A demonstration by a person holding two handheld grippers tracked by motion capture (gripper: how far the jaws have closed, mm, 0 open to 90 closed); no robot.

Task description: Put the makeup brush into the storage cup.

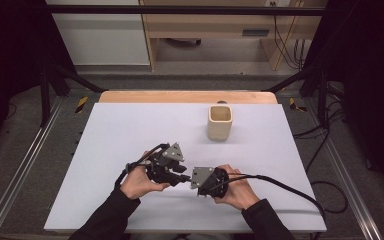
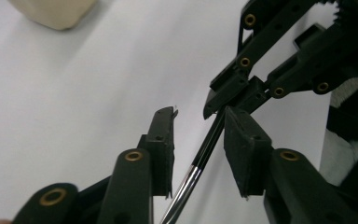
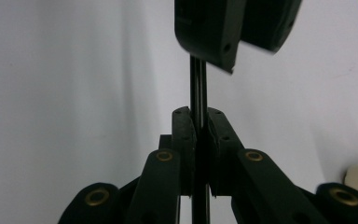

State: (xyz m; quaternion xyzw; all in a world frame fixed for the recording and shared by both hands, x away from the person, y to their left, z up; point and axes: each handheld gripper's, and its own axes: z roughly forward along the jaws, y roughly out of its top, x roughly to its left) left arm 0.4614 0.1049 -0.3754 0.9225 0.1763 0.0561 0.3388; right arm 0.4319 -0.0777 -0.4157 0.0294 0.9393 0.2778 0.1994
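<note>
Mid-handover, seemingly: right gripper [image 3: 200, 128] is clamping a thin pen [image 3: 198, 84]; left gripper [image 2: 198, 135], jaws apart, is straddling it. Cup [image 1: 220, 122] at 1 o'clock. Next: left closes.

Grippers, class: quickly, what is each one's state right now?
Left gripper: open, jaws either side of a thin black-and-silver rod.
Right gripper: shut on the rod.
</note>
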